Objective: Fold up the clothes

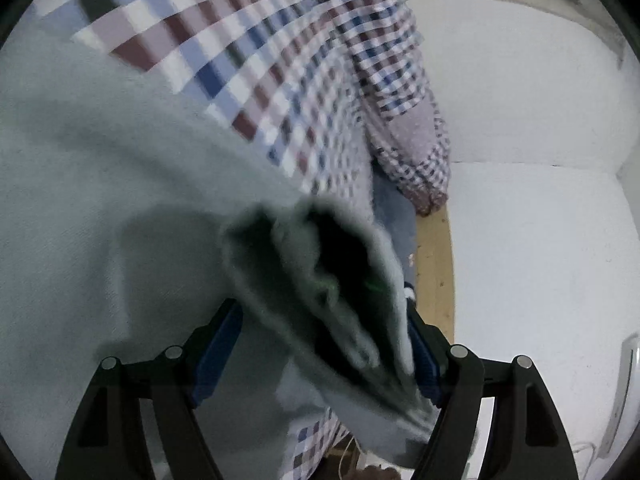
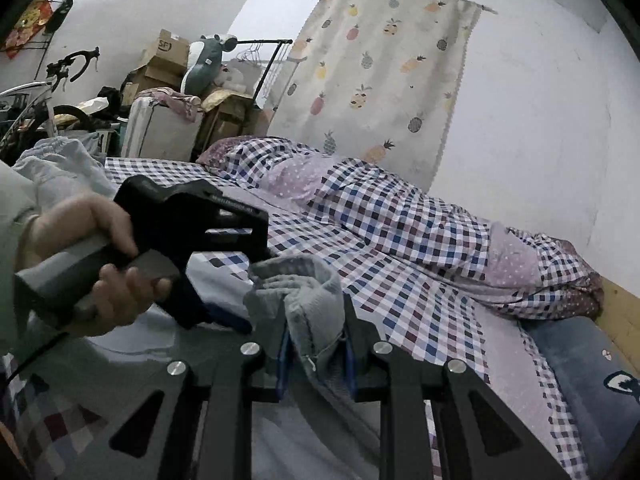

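Jaws first: the right gripper (image 2: 316, 356) is clamped on a bunched-up fold of the grey garment (image 2: 304, 296), with the cloth pinched between the blue pads (image 2: 285, 364) and puffing up above them. The left gripper (image 1: 324, 352) has its jaws spread apart; a hanging fold of that same garment (image 1: 100, 200) drapes down between them and lies against the right-hand pad, nothing squeezing it that I can see. That wrist view is pretty motion-blurred though, so take the fine detail loosely.

From the right wrist camera you can see the left gripper (image 2: 192, 216) out in front, held by the person's hand (image 2: 100, 260) around its grey handle, sitting just beside the pinched bit of cloth and above the bed.

Garment is held up off the bed (image 2: 400, 280), over the near part of it, stretched between the two grippers. In the left view it fills most of the lower left half, with the checked sheet (image 1: 260, 60) behind it.

Bed has a red, blue and white check sheet, and a rumpled quilt (image 2: 360, 200) in matching check with a lilac dotted lining piled along the wall-side edge. A blue pillow (image 2: 580, 368) sits at the right end. On the wall behind hangs a pineapple-print curtain (image 2: 384, 72); cardboard boxes (image 2: 168, 60) and a bicycle (image 2: 60, 76) are stacked up in the far left corner of the room.
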The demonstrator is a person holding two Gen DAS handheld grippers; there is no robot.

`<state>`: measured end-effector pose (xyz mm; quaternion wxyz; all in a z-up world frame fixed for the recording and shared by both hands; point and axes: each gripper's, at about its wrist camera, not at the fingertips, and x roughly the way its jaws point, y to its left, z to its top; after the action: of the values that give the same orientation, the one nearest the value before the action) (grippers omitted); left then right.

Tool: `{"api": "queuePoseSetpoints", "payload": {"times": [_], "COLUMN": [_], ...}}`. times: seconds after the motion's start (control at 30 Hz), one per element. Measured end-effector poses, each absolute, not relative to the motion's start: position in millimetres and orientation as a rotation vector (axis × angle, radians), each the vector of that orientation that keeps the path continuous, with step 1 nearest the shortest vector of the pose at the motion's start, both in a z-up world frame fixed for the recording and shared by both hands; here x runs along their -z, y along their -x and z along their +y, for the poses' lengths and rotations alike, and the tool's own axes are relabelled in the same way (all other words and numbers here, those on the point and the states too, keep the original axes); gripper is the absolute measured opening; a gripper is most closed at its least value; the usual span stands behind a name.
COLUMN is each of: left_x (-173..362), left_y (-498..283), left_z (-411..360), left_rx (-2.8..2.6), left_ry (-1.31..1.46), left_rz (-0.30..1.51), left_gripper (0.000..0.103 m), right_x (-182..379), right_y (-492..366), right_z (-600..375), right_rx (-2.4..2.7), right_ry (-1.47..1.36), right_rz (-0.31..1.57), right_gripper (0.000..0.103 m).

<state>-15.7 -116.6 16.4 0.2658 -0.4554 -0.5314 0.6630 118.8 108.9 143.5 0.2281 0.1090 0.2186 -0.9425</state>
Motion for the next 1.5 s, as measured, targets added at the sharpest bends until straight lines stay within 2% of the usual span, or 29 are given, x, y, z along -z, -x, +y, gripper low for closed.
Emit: {"api": "queuePoseSetpoints", "payload": {"times": [0.07,0.1,0.13,0.23,0.33,0.43,0.53,0.7,0.8,0.9,1.03,1.13,1.23,1.3,1.47,1.5], "left_x": [-23.6,-26.8,-30.7,-41.4,-47.6,-42.3,-52.3,-105.3,-127.7,-109.2,-48.4,-48.4,-83.7,-89.3,-12.9,-12.8], "left_y": [20.8,23.4,30.7,57.0,75.2,71.1,35.1,11.0,-4.5,-6.1,3.1,-0.1,-10.9,-10.9,9.0,7.1], "left_z": [-112.1,-111.2,-107.6,-92.2,-80.3,-93.2,-123.3,-155.0,-173.4,-189.4,-206.1,-211.8,-225.6,-234.1,-236.4,-237.2], "left_rx": [-1.819,-1.838,-1.867,-1.930,-1.991,-2.016,-2.054,-2.093,-2.126,-2.168,-2.182,-2.199,-2.217,-2.218,-2.206,-2.210], "left_ry": [1.194,1.177,1.173,1.163,1.170,1.180,1.142,1.009,0.967,1.059,1.316,1.303,1.157,1.118,1.430,1.419], "left_rz": [-1.399,-1.379,-1.349,-1.255,-1.188,-1.169,-1.117,-1.019,-0.964,-0.924,-0.955,-0.966,-0.958,-0.965,-0.975,-0.982], "left_gripper": [0.079,0.069,0.048,0.020,0.012,0.010,0.009,0.009,0.009,0.009,0.009,0.009,0.009,0.009,0.009,0.009], "right_x": [-143.5,-142.7,-140.6,-129.3,-111.6,-94.7,-96.3,-122.5,-102.7,-82.9,-56.4,-56.3,-61.5,-62.0,-19.3,-16.6], "right_y": [-122.7,-124.7,-126.6,-129.5,-133.5,-141.6,-151.4,-184.2,-192.0,-199.9,-210.3,-217.1,-223.6,-226.8,-228.2,-230.0], "right_z": [112.8,113.4,111.7,102.3,86.1,64.1,48.3,25.5,5.1,-15.2,-42.4,-55.4,-66.4,-74.0,-87.1,-86.5], "right_rx": [2.588,2.584,2.577,2.543,2.480,2.411,2.384,2.359,2.303,2.247,2.170,2.177,2.202,2.213,2.132,2.125], "right_ry": [-0.300,-0.301,-0.303,-0.329,-0.375,-0.385,-0.360,-0.232,-0.257,-0.282,-0.314,-0.292,-0.257,-0.246,-0.363,-0.369], "right_rz": [0.606,0.615,0.632,0.681,0.748,0.828,0.861,0.884,0.931,0.976,1.034,1.026,1.003,0.993,1.092,1.098], "right_gripper": [0.022,0.022,0.022,0.022,0.022,0.022,0.020,0.020,0.020,0.020,0.020,0.020,0.021,0.021,0.022,0.023]}}
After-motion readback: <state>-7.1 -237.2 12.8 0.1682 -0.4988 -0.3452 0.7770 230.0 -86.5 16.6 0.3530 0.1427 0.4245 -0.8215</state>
